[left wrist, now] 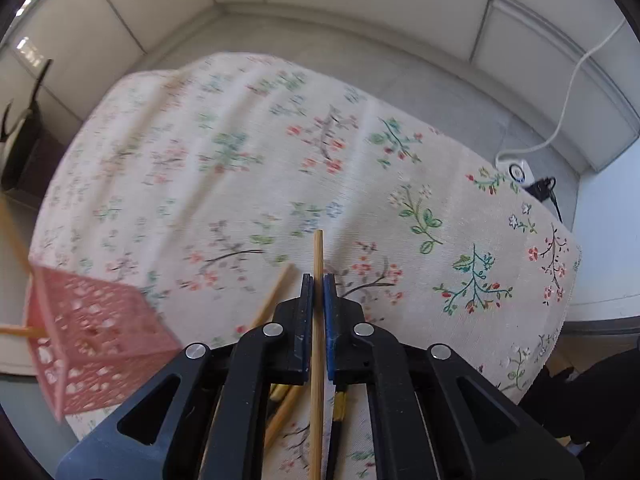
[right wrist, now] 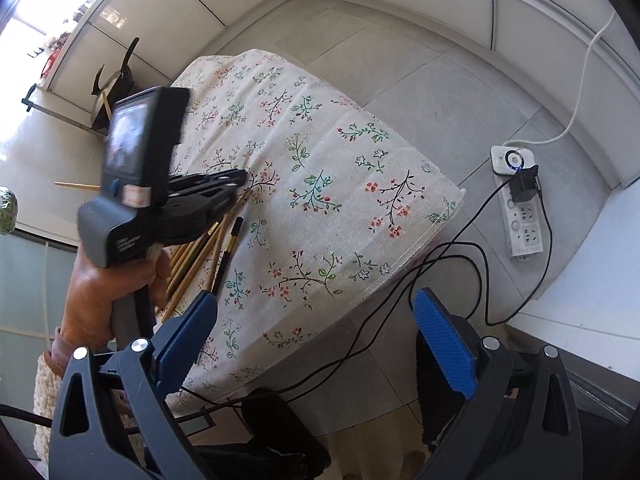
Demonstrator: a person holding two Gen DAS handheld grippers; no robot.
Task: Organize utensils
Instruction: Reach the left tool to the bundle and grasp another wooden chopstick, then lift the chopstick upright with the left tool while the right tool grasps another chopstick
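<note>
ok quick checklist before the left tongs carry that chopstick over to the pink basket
1. Grip: left tongs shut on one wooden chopstick: ok.
2. Single stick only: other chopsticks lie apart below on the tablecloth: ok.
3. Stick lined up with the fingers, tip pointing forward: ok.
4. Pink basket in view, lower left of the left wrist view, blurred: ok; whether its opening is free: cannot tell.
5. Right tongs open, empty, off the table edge, out of the way: ok.
6. Remaining pile undisturbed under the left tongs: cannot tell.
</note>
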